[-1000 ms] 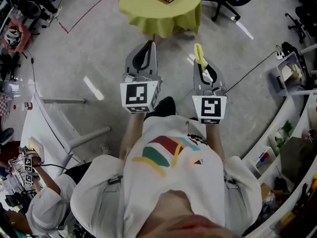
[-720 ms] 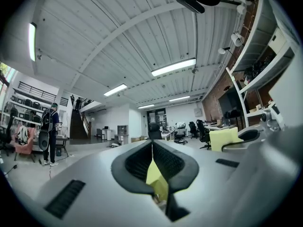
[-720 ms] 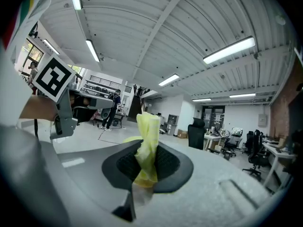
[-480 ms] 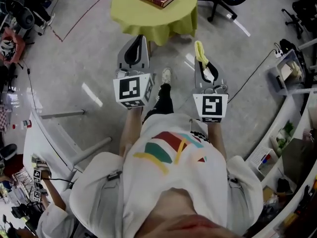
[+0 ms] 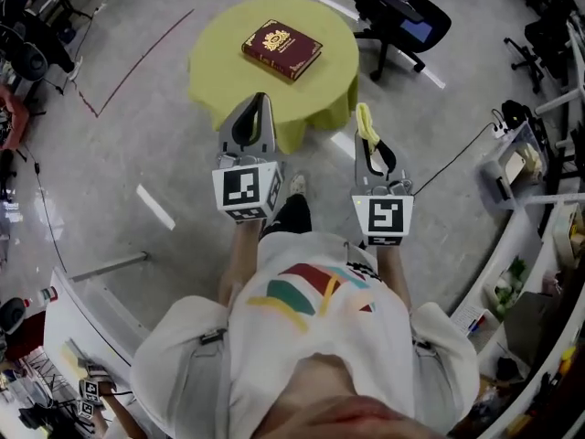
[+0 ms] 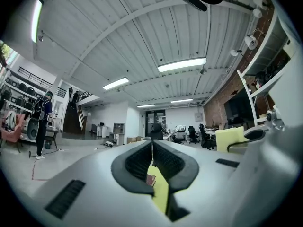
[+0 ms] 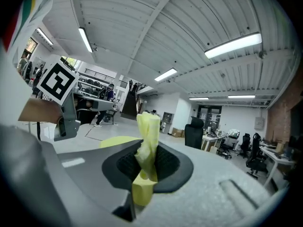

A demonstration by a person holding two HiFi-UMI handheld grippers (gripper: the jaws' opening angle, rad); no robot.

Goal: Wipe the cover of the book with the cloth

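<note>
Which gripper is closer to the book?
Left. The left gripper sits at the near edge of the table, just short of the book; the right gripper, clamping the cloth, is off to its right.

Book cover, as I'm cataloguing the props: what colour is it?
The book cover is dark red with a gold emblem; the head view shows it best.

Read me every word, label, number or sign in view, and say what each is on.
No text is readable.
Book: gold emblem on the red cover; any lettering too small to read.
Marker cubes on the left tool and right tool: black-and-white square patterns, no letters.
Person's shirt: coloured stripes, no readable words.
Yellow cloth in the right tool: no print.
</note>
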